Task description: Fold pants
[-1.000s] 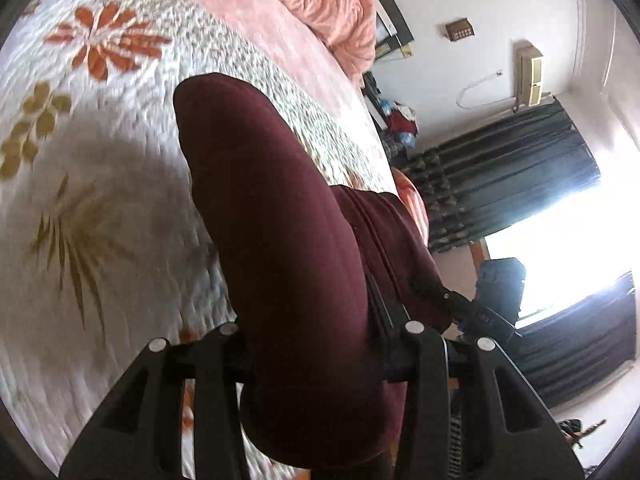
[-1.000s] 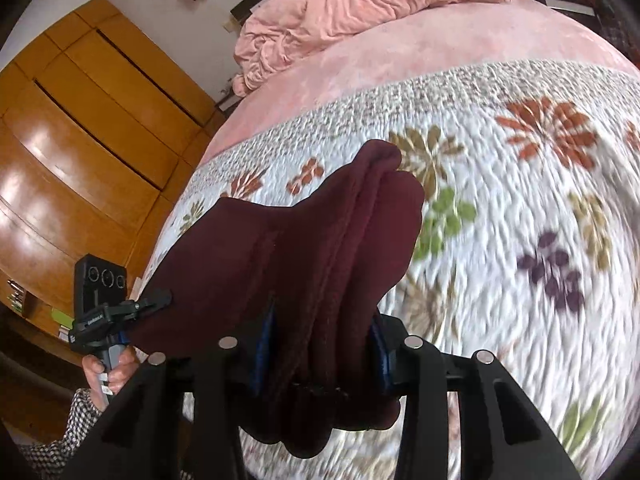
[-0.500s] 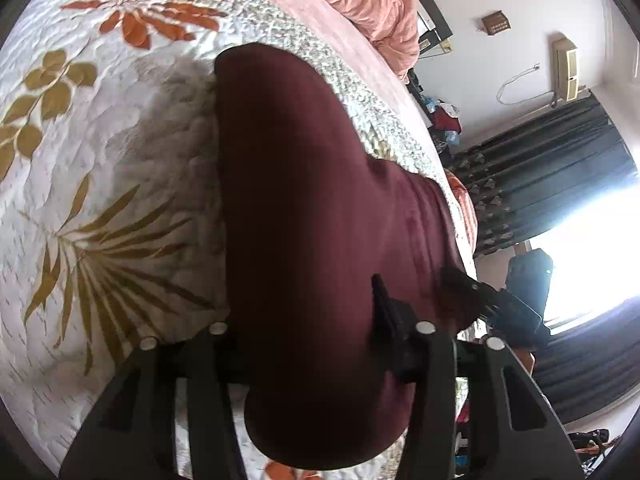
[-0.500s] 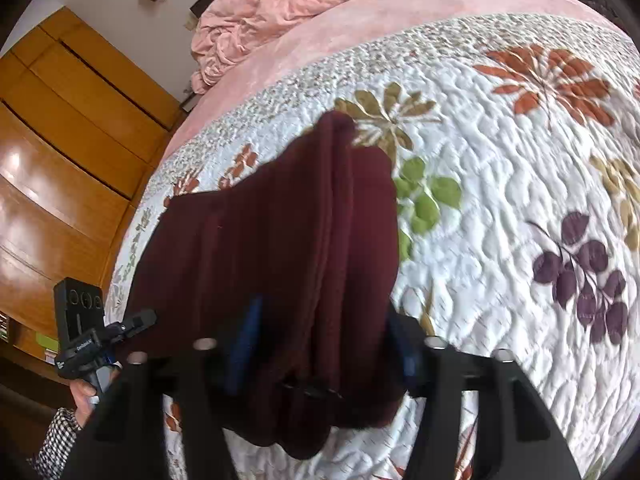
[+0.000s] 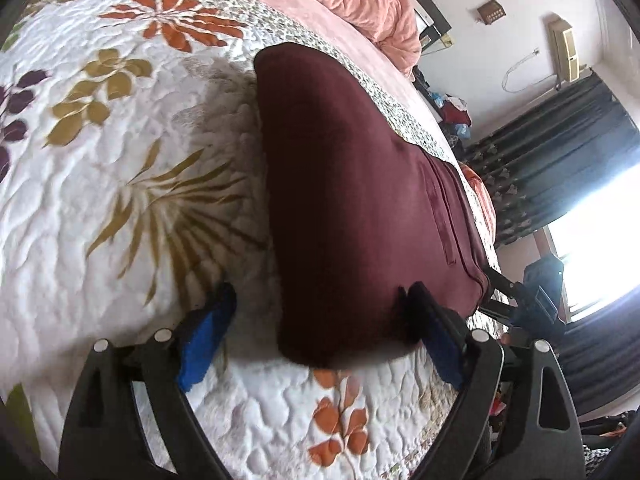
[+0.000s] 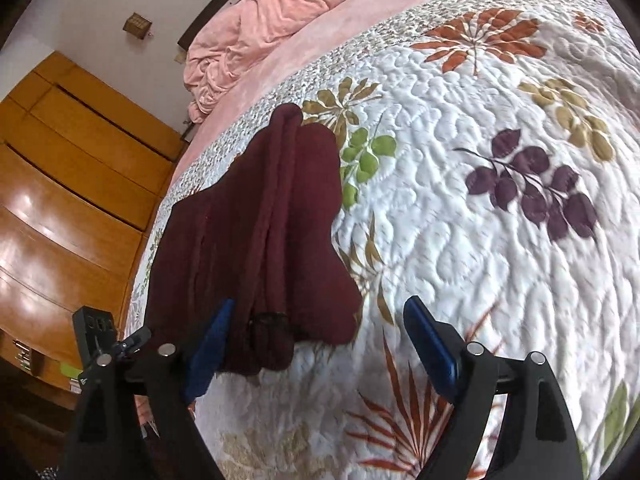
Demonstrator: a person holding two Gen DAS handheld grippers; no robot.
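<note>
Quilted white fabric with printed leaves in orange, gold, purple and green covers the bed (image 5: 120, 208); a pink band runs along its far side, and a crumpled pink blanket (image 5: 360, 0) lies heaped beyond that; in the right wrist view a wooden wardrobe (image 6: 60, 184) with glossy panels stands past the bed's edge, and in the left wrist view dark curtains (image 5: 560, 152) hang beside a bright window.

Dark maroon pants (image 5: 352, 200) lie flat on the quilt, folded into a thick, long bundle; the cloth looks soft and matte, with a faint seam or pocket line near one edge in the left wrist view; in the right wrist view the pants (image 6: 260, 240) show several stacked layers, with lengthwise folds running down the middle and a rounded lobe spreading to one side; a small dark cord or tie sits near the closest end, too small to make out well.

Left hand-held gripper (image 5: 316, 328) has its fingers spread wide apart, blue pads showing; the near end of the bundle lies between them, the right-side pad seems to touch the cloth, the other stands off it; nothing is clamped.

Right hand-held gripper (image 6: 316, 340) is likewise spread wide, the pants' end lying by its left-side pad and the other pad over bare quilt.
</note>
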